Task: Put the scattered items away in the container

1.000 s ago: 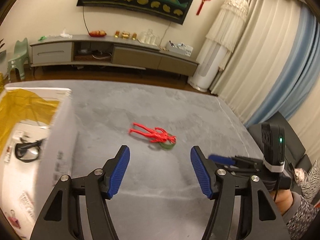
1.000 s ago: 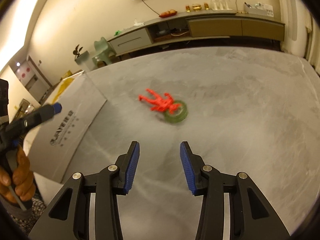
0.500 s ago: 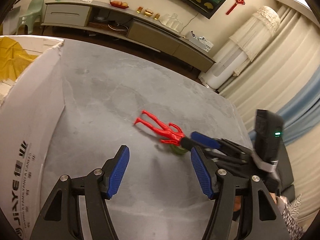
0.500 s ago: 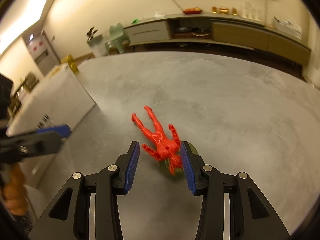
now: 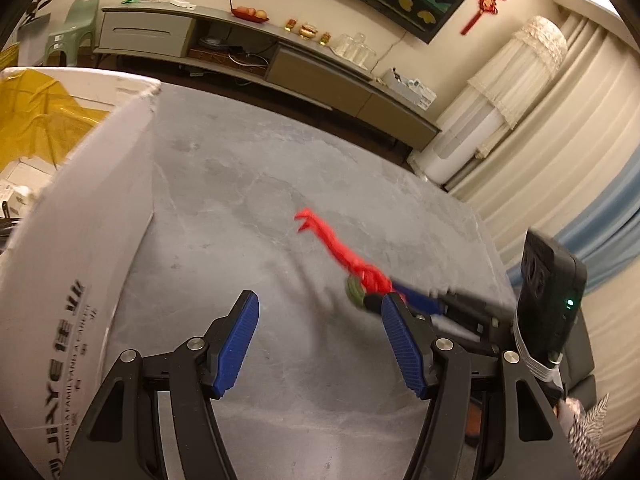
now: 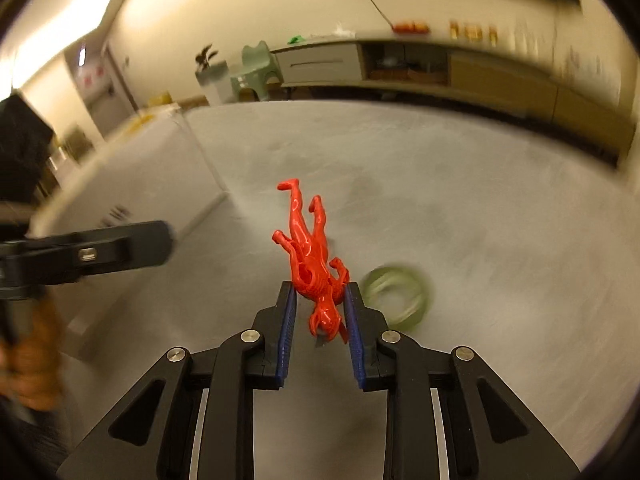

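Note:
My right gripper [image 6: 319,296] is shut on a red toy figure [image 6: 310,256], pinching its chest and head end. Its legs stick out forward over the grey table [image 6: 460,200]. In the left wrist view the red toy figure [image 5: 340,248] slants up and left out of the right gripper [image 5: 416,300]. A green ring [image 6: 398,298] lies on the table just right of the right fingers, blurred. The green ring [image 5: 354,289] shows under the figure's upper body. My left gripper [image 5: 320,308] is open with nothing between its pads. The white box [image 5: 80,220] stands to its left.
Yellow plastic [image 5: 36,116] and small items lie inside the white box [image 6: 140,176]. A hand [image 6: 28,364] holds the left gripper's handle at the left. A low cabinet [image 5: 256,60], a white standing unit [image 5: 480,128] and curtains [image 5: 560,184] stand beyond the table.
My right gripper has shut on the red figure and raised it, legs swinging forward. The green ring now lies free beside it. The left gripper has stayed open.

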Motion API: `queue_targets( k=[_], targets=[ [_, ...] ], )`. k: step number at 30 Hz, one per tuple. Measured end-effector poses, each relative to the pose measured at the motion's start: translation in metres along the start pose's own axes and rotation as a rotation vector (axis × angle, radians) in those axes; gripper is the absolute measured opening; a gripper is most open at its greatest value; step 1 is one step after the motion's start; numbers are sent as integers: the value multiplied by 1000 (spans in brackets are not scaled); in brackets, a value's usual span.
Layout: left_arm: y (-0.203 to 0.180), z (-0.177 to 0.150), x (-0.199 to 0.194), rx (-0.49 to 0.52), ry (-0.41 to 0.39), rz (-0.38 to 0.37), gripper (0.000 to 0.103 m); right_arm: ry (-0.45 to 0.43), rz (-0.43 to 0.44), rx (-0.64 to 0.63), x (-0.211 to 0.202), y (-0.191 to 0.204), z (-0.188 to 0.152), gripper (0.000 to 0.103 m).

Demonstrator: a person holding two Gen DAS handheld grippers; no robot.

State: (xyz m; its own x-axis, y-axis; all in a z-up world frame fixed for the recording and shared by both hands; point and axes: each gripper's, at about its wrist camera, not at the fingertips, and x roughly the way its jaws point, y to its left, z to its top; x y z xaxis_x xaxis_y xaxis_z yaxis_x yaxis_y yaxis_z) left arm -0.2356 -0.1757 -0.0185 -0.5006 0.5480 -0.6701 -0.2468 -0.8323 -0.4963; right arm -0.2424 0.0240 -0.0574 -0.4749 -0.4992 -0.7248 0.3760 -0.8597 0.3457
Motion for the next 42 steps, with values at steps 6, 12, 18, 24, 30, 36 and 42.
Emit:
queue_targets(
  k=[6, 12, 18, 24, 30, 36, 42],
  targets=[
    [5, 1, -3, -4, 3, -19, 65, 73, 160, 243, 14, 0, -26, 30],
    [13, -1, 1, -4, 33, -3, 65, 37, 87, 193, -3, 4, -20, 43],
    [14, -9, 11, 9, 57, 21, 65, -51, -107, 119, -23, -13, 1, 43],
    [-10, -29, 33, 147, 100, 86, 65, -20, -278, 81, 6, -48, 7, 43],
    [-25, -46, 50, 274, 122, 143, 65, 41, -271, -30, 18, -33, 3, 25],
    [1, -37, 35, 175, 89, 180, 65, 108, -270, -106, 13, -19, -4, 25],
    [0, -39, 37, 207, 107, 143, 65, 98, -229, -93, 14, -16, -9, 26]
  ],
)
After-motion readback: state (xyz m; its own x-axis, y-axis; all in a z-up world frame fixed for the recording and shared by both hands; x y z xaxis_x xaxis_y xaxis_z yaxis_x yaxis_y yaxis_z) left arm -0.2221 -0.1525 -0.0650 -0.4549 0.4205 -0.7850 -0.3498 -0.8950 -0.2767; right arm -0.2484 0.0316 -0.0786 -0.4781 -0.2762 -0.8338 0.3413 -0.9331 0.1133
